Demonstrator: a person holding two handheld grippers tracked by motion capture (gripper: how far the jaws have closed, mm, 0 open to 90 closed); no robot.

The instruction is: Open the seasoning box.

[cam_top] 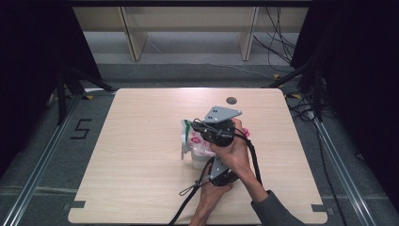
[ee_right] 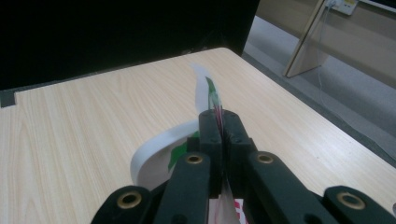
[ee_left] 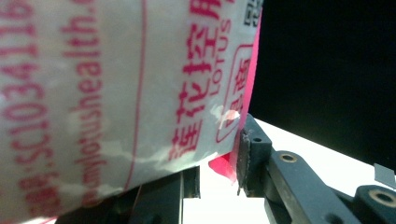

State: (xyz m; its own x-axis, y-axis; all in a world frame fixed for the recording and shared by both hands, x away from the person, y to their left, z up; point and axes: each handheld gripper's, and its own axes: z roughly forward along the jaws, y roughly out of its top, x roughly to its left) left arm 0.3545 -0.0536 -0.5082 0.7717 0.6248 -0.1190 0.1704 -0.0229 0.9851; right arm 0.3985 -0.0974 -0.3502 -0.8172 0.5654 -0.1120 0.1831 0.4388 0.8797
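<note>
Count: one white plastic pouch printed in red lettering (cam_top: pixel 197 143); one light wooden table with rounded corners (cam_top: pixel 141 155); two black two-jaw grippers; two hands.
Pouch, place: near the middle of the table, just right of centre, and raised off the tabletop between the two grippers.
Pouch, axis: the long axis runs roughly from the table's near edge toward its far edge; the thin green-marked top strip (ee_right: pixel 212 95) stands on edge and points to the far side.
Left gripper (cam_top: pixel 221 173): nearer the table's front edge, jaws pinching the pouch's lower pink-edged corner (ee_left: pixel 233 135).
Right gripper (ee_right: pixel 219 126): beyond the left one, jaws pressed together on the pouch's top strip.
Hands: the right hand (cam_top: pixel 233 150) crosses over the left hand (cam_top: pixel 211 195), with both forearms coming in from the table's near edge.
</note>
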